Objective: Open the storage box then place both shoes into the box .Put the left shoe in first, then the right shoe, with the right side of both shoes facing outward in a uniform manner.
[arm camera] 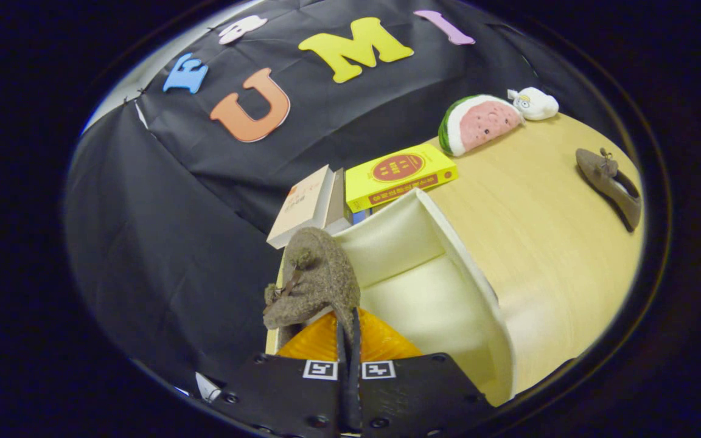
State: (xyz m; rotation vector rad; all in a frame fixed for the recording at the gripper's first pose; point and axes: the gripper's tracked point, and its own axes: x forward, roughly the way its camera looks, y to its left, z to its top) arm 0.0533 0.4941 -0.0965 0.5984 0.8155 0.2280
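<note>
Pale desk [545, 243]; jaws pinched on the brown shoe [317, 286]; lower it level into the open box [478, 286], right side outward.

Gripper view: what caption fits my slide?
Gripper shut on a shoe over the open box; other shoe waits on the table.

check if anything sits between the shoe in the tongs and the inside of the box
Nothing visible does. The tongs are shut on a brown shoe, held over the near edge of the open box. The cream interior just beyond the shoe looks bare. The other shoe lies apart on the table, well off that path.
</note>
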